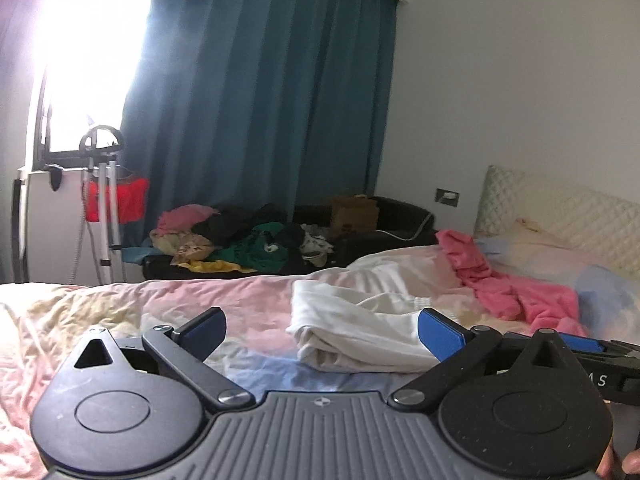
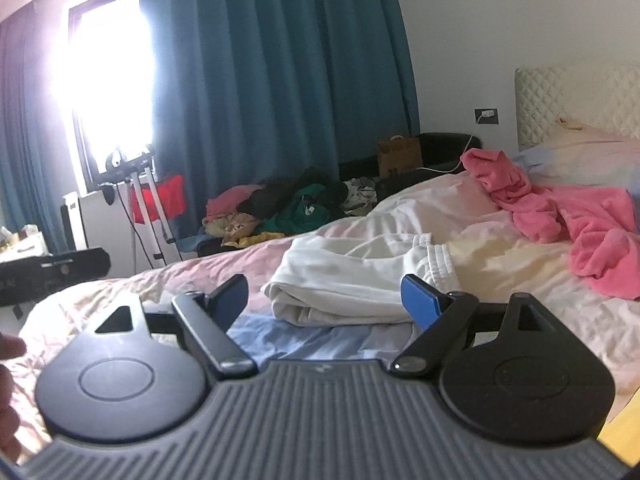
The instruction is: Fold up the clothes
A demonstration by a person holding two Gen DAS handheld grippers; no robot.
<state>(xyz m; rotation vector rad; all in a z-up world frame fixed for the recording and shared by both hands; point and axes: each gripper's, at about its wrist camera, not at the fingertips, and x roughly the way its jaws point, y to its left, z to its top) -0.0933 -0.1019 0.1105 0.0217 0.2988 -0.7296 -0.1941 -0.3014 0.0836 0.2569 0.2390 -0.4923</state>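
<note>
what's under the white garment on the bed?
The white garment lies partly folded on the pastel bedsheet, with pink, cream and blue patches showing around it. Whatever is directly beneath is covered. Both grippers, left and right, are open and apart from it.

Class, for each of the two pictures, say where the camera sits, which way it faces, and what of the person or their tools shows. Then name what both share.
Left wrist view: on the left gripper, open, facing across the bed; the right gripper juts in at right.
Right wrist view: on the right gripper, open, facing likewise; fingers show at left.
Shared: white garment, pink garment, blue curtain.
</note>
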